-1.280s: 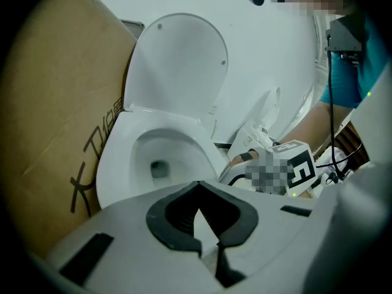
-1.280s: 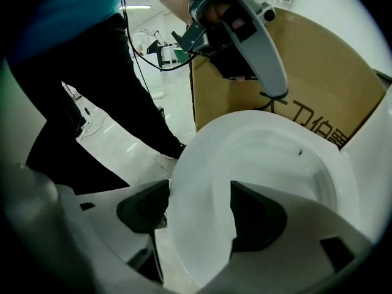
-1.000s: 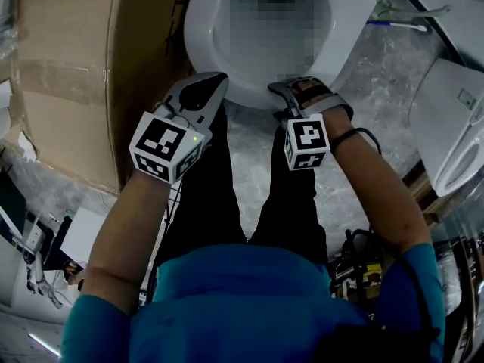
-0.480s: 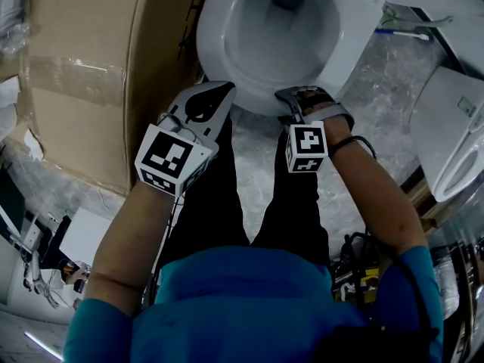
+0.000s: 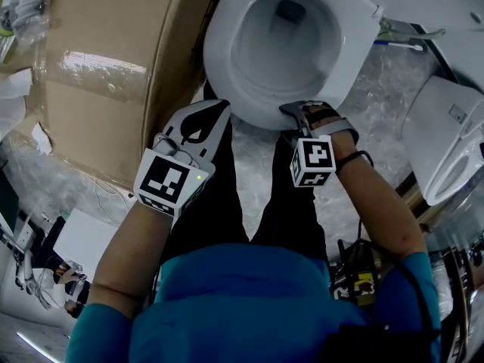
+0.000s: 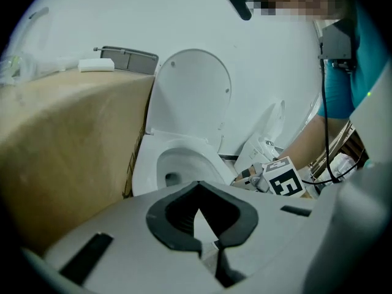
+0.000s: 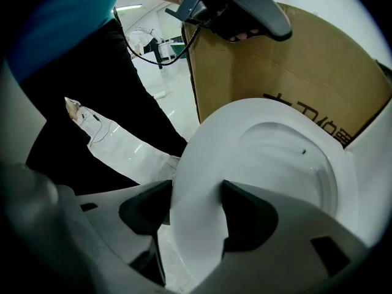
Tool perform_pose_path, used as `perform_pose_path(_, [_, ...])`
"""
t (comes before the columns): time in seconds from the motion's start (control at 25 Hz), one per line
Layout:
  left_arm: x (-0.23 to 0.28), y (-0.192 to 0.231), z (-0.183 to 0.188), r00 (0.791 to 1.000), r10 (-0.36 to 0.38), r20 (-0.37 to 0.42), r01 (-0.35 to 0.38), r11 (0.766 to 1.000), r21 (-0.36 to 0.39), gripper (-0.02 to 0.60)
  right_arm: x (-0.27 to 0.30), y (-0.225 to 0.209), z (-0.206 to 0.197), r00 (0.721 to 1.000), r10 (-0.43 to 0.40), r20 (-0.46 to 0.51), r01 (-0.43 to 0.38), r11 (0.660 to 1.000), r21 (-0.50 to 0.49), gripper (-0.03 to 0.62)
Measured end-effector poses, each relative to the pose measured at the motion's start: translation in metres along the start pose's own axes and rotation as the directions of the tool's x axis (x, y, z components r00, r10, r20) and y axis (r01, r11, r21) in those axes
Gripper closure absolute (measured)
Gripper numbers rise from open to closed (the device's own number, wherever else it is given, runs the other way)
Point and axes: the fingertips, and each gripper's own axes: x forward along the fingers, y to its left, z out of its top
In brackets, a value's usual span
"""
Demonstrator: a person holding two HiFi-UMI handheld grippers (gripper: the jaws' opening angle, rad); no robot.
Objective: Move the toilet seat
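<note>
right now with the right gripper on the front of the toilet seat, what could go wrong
1. The right gripper, whose jaws have just been closing, pinches only the glossy front edge of the toilet seat; it may slip out and slam down.
2. The left gripper is shut, empty and off the seat, so nothing would catch it.

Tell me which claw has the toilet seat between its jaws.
The right claw: its jaws have just been closing and now grip the front edge of the toilet seat. The left claw is shut with nothing in it.
</note>
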Motion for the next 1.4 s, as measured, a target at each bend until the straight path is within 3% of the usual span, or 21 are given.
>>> perform_pose_path(0.24, [-0.022, -0.02, 0.021, 0.999, -0.019, 0.044, 0.019, 1.0, 0.011, 0.581, -0.029, 0.001, 0.008, 1.0, -0.001, 0.013, 0.001, 1.0, 0.001, 0.34])
perform_pose_path(0.64, [-0.056, -0.028, 0.056, 0.995, 0.006, 0.099, -0.003, 1.0, -0.023, 0.581, -0.076, -0.001, 0.017, 0.994, -0.109, 0.033, 0.108, 0.994, 0.017, 0.382])
perform_pose_path(1.4, [-0.065, -0.032, 0.077, 0.995, 0.024, 0.094, -0.024, 1.0, -0.003, 0.581, -0.107, -0.004, 0.024, 0.983, -0.177, 0.044, 0.177, 0.984, 0.019, 0.418])
